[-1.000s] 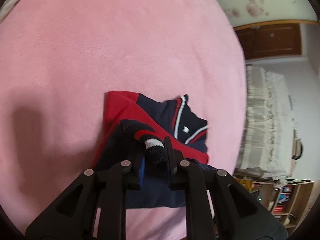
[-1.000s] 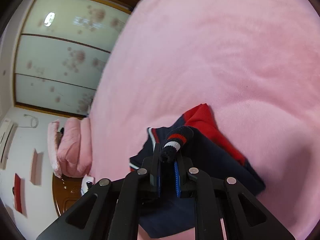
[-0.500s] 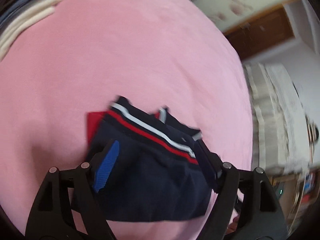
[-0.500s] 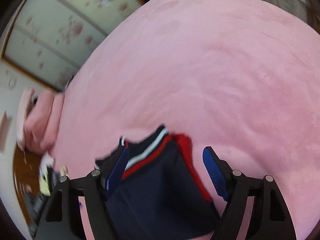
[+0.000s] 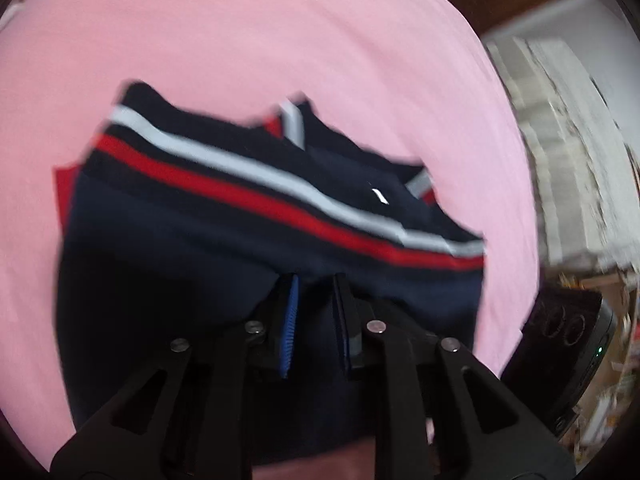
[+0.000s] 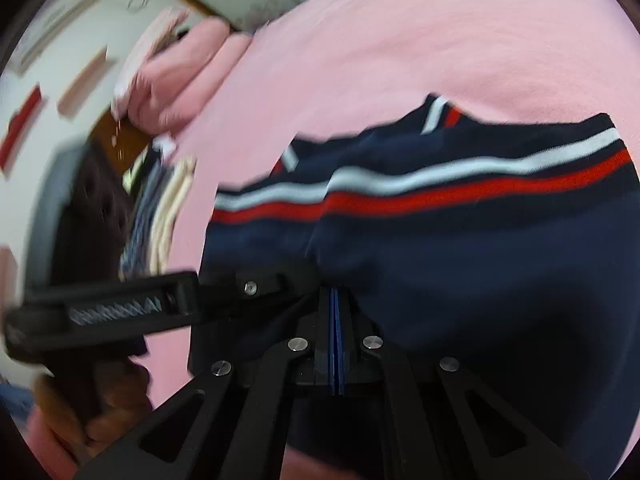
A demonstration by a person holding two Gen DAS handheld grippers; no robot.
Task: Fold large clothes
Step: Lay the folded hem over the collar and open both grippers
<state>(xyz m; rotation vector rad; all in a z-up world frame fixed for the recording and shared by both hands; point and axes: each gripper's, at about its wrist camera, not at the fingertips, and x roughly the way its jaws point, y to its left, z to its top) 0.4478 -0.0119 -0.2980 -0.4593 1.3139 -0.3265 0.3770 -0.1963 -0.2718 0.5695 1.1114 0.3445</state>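
Note:
A navy sweater [image 5: 192, 248] with a white and a red stripe lies folded on the pink blanket [image 5: 240, 40]. My left gripper [image 5: 316, 292] sits at the sweater's near edge with its jaws close together around a fold of navy cloth. The sweater also fills the right wrist view [image 6: 480, 248]. My right gripper [image 6: 335, 300] is shut tight on its near edge. The left gripper's body [image 6: 120, 308] and the hand holding it show at the left of that view. Both views are blurred.
A rolled pink quilt [image 6: 176, 76] and a stack of folded clothes [image 6: 160, 216] lie left of the sweater. A white fringed cover [image 5: 568, 152] and a black device [image 5: 560, 340] stand beyond the bed's right edge.
Both grippers were wide open half a second ago and have now closed on the sweater's near edge. They have moved in closer and lower, and the sweater looms larger.

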